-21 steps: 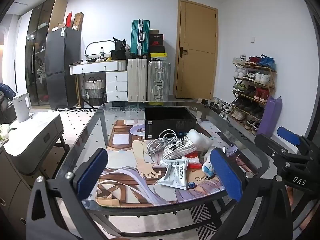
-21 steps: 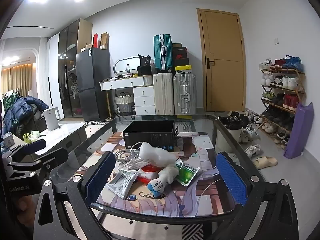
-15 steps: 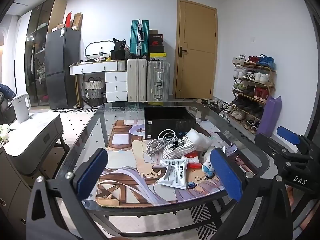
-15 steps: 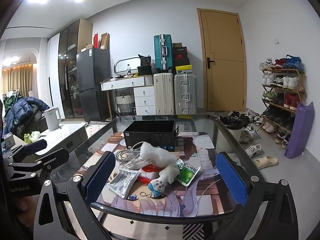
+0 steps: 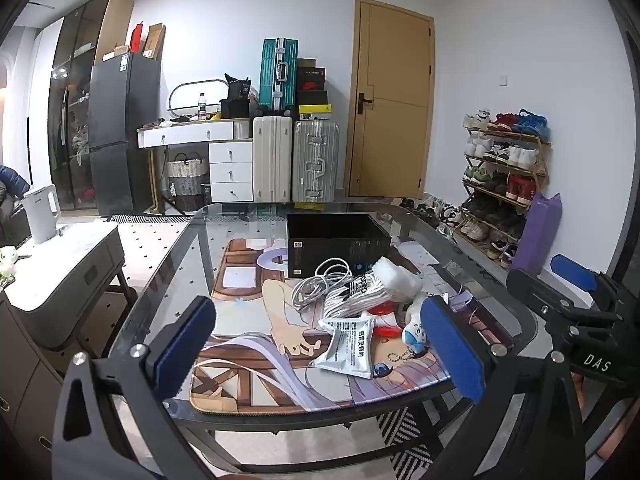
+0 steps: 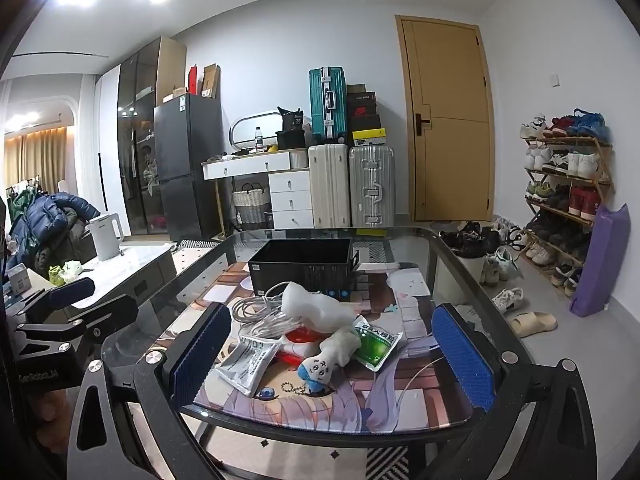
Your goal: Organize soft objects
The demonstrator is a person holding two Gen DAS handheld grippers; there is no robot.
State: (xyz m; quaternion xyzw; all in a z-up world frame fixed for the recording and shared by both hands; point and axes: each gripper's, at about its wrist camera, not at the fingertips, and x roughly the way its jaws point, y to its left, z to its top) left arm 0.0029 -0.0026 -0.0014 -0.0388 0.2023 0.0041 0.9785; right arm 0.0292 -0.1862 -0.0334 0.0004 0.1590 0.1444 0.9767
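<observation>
A pile of soft items lies on the printed mat: a white cable coil, a white foam wrap, a silver pouch, a green pouch and a small plush toy. A black box stands open behind the pile. My left gripper is open and empty in front of the table's near edge. My right gripper is open and empty, also short of the pile. Each gripper shows at the side of the other's view.
The glass table has a rounded dark rim. A white side cabinet with a kettle stands to the left. A shoe rack, a purple bag and loose shoes are on the right. Suitcases and a door are behind.
Both grippers have barely moved; the views shift only slightly. Nothing on the table has moved.
</observation>
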